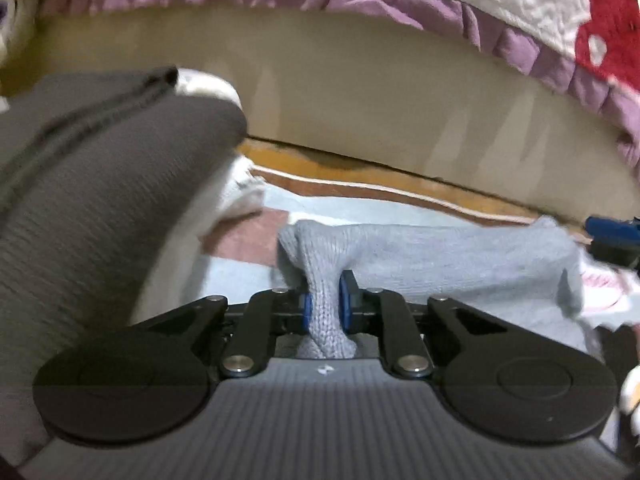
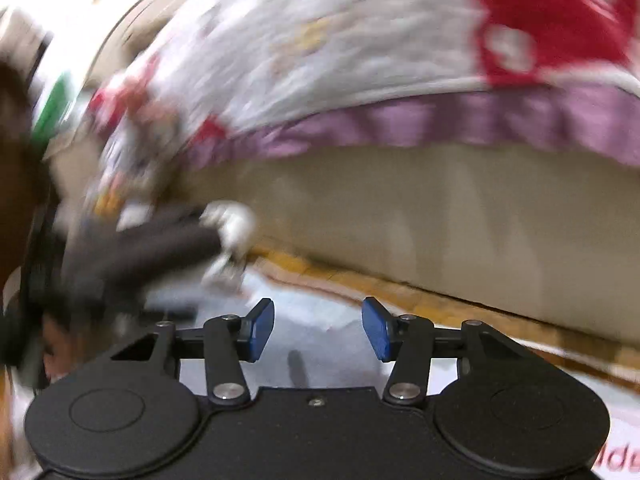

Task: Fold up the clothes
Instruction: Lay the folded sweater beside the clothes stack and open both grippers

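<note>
My left gripper (image 1: 326, 306) is shut on a bunched fold of a light grey knitted garment (image 1: 440, 256), which stretches away to the right over a pale blue and pink mat (image 1: 240, 276). A dark grey garment (image 1: 100, 184) over white cloth fills the left of the left wrist view, close to the gripper. My right gripper (image 2: 318, 330) is open and empty, low over the pale mat (image 2: 320, 320). The dark grey garment (image 2: 140, 252) shows blurred at the left of the right wrist view. The other gripper's blue tip (image 1: 612, 232) shows at the right edge of the left wrist view.
A beige bed side (image 1: 360, 112) runs across behind, topped by a white and red quilt with a purple frill (image 1: 440, 4). It also shows in the right wrist view (image 2: 440, 208). A wooden floor strip (image 1: 360, 176) lies between mat and bed.
</note>
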A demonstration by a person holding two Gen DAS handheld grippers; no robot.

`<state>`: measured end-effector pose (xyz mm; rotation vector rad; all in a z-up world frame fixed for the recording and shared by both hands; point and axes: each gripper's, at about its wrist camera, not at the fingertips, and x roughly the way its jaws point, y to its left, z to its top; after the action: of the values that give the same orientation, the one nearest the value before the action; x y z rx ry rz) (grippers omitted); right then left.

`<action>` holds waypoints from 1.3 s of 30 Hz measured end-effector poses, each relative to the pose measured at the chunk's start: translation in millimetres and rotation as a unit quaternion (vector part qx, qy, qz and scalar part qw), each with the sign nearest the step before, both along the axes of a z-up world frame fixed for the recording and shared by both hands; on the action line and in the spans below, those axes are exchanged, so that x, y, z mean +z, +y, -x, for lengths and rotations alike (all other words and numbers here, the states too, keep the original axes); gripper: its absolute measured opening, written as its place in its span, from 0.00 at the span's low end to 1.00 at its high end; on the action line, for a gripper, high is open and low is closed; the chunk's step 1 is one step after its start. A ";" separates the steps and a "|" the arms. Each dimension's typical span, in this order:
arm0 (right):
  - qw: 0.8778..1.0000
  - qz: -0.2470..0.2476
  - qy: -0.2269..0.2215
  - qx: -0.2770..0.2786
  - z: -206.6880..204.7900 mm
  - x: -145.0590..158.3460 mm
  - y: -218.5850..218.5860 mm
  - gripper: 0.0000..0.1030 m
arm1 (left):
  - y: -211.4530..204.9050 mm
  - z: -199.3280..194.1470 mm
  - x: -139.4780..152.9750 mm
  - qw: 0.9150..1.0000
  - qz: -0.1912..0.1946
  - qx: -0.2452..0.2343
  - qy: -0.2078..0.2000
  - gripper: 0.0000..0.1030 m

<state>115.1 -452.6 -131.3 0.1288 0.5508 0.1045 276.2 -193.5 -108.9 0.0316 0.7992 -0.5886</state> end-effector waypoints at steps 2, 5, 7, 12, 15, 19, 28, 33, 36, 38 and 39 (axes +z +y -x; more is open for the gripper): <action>0.998 0.049 0.029 0.004 -12.8 -14.5 17.0 0.47 | -6.7 6.5 5.9 1.000 -0.005 -0.023 -0.011 0.16; 0.995 0.049 0.072 -0.048 -48.1 -46.1 8.6 0.47 | -16.7 16.2 14.7 0.998 -0.014 -0.057 -0.028 0.22; 0.995 0.013 0.075 -0.058 -56.2 -49.8 1.3 0.47 | -23.4 22.6 20.6 0.996 -0.019 -0.080 -0.039 0.22; 0.990 -0.087 0.081 -0.081 -62.3 -47.3 -17.4 0.46 | -36.0 32.3 25.2 0.991 -0.041 -0.115 -0.054 0.22; 0.982 -0.155 0.045 -0.101 -40.8 -27.4 -29.2 0.47 | -36.3 26.8 11.0 0.992 -0.070 -0.100 -0.043 0.21; 0.992 -0.116 0.011 -0.046 -9.1 2.6 -13.0 0.11 | -36.8 19.6 -8.0 0.991 -0.108 -0.080 -0.028 0.19; 0.995 -0.017 0.076 -0.066 -49.2 -57.9 17.5 0.00 | -19.3 42.1 11.9 0.995 -0.070 -0.059 -0.049 0.23; 0.989 -0.068 0.068 -0.108 -56.8 -59.8 -8.3 0.00 | 5.5 76.6 4.1 0.994 -0.057 -0.090 -0.027 0.24; 0.984 -0.093 0.085 -0.124 -62.6 -57.7 -23.3 0.00 | 19.9 93.6 -9.6 0.994 -0.062 -0.088 -0.030 0.24; 0.985 -0.078 0.094 -0.126 -60.0 -46.9 -20.2 0.00 | 28.2 101.9 -8.7 0.994 -0.062 -0.084 -0.045 0.24; 0.983 -0.071 0.093 -0.141 -52.4 -38.1 -19.4 0.11 | 30.4 106.3 -6.2 0.992 -0.075 -0.078 -0.057 0.25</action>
<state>167.5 -472.0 -169.3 0.3568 0.7063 -0.1467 169.8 -163.1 -115.1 0.2657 0.7314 -0.6681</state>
